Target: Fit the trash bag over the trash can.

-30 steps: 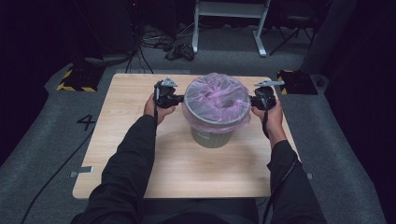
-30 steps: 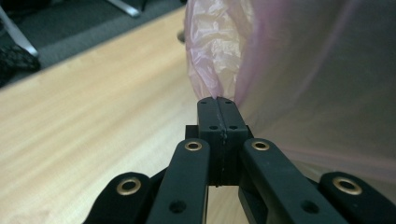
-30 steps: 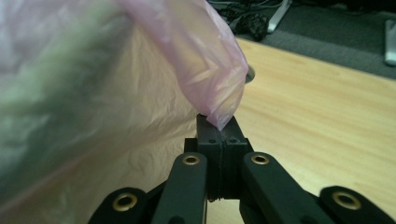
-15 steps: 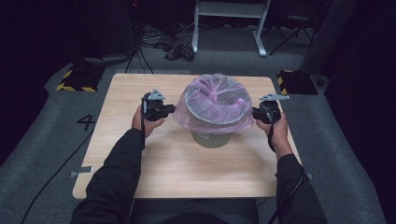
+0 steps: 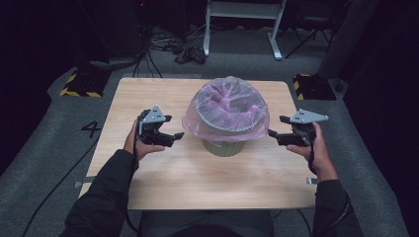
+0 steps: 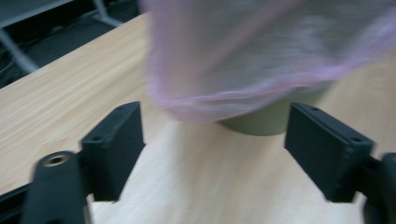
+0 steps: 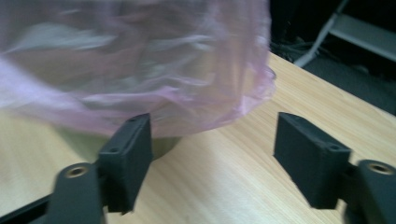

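High view | both grippers, left gripper [image 5: 174, 137] and right gripper [image 5: 274, 134], jaws apart, beside bin [image 5: 225, 146] | risk: loose pink bag [image 5: 227, 111] skirt slips off rim if snagged

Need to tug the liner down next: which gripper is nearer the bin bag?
Right gripper, just. Its open tips sit almost at the bin bag skirt; the left gripper, also open, sits slightly farther off.

Both arms wear dark, long sleeves, bunched at the wrists; each hand grips a black gripper, the left gripper [image 5: 168, 136] and the right gripper [image 5: 274, 134], topped by a grey three-cornered plate; the jaws are flat, matte black blocks with small screw holes; brass-ringed holes sit at their bases; a thin dark cable trails along the right wrist.
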Motion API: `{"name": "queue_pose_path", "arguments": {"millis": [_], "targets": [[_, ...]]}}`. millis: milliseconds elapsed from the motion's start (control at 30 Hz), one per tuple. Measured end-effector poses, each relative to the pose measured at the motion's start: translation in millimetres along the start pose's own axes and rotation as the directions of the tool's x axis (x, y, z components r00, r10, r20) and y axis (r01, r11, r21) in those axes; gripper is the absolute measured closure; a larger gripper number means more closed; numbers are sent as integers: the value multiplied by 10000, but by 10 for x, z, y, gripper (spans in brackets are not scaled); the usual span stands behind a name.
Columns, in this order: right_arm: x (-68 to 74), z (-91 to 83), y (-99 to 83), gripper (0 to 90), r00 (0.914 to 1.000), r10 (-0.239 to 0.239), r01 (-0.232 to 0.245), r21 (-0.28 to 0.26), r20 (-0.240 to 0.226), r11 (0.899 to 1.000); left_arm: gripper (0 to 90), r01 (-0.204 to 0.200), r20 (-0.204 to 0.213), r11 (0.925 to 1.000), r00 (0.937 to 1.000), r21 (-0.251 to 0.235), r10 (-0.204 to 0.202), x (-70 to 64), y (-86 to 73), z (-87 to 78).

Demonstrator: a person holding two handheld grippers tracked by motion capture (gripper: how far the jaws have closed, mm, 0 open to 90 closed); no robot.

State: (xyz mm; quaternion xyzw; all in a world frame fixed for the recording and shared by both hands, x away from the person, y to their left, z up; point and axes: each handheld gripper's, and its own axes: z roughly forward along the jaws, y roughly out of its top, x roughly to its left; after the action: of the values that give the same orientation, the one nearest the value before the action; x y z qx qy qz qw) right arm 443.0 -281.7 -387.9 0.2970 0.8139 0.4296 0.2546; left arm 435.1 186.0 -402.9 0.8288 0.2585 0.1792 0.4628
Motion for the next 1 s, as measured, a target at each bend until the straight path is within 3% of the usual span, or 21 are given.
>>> {"name": "queue_pose_path", "arguments": {"millis": [167,233,333,433,500,567,633,767,900,1000], "targets": [[280,-83,38,195,9942,-1026,1015,-339,-327,9943,157,-658,620,9972,9958,-352,679,-316,105,66],[378,-94,58,193,9913,-1251,1234,-416,-400,9915,157,-950,497,9949,9941,-351,967,-388,150,124],[488,-105,68,182,9842,-1645,1618,-446,-652,9858,175,-988,257,9946,9947,-304,996,-403,216,210],[572,-94,65,188,9795,-1919,1896,-424,-616,9810,341,-1207,-219,9921,9925,-343,1200,-390,263,242],[587,-48,58,261,9824,-1745,1711,-541,-668,9838,479,-1350,-483,9898,9900,-449,1328,-377,267,248],[597,13,45,349,9823,-1770,1743,-471,-615,9836,610,-1333,-432,9902,9904,-410,1315,-353,263,268],[600,65,26,513,9833,-1699,1672,-449,-655,9849,692,-1447,-365,9891,9889,-257,1438,-345,254,291],[622,143,-32,757,9826,-1688,1670,-293,-776,9855,887,-1756,-365,9844,9839,-127,1751,-331,245,321],[602,165,-80,899,9846,-1457,1426,-383,-967,9890,900,-1995,-298,9798,9794,142,1999,-342,213,351],[589,192,-125,900,9866,-1236,1198,-413,-1067,9919,900,-2035,-249,9787,9786,276,2042,-357,171,380]]}}
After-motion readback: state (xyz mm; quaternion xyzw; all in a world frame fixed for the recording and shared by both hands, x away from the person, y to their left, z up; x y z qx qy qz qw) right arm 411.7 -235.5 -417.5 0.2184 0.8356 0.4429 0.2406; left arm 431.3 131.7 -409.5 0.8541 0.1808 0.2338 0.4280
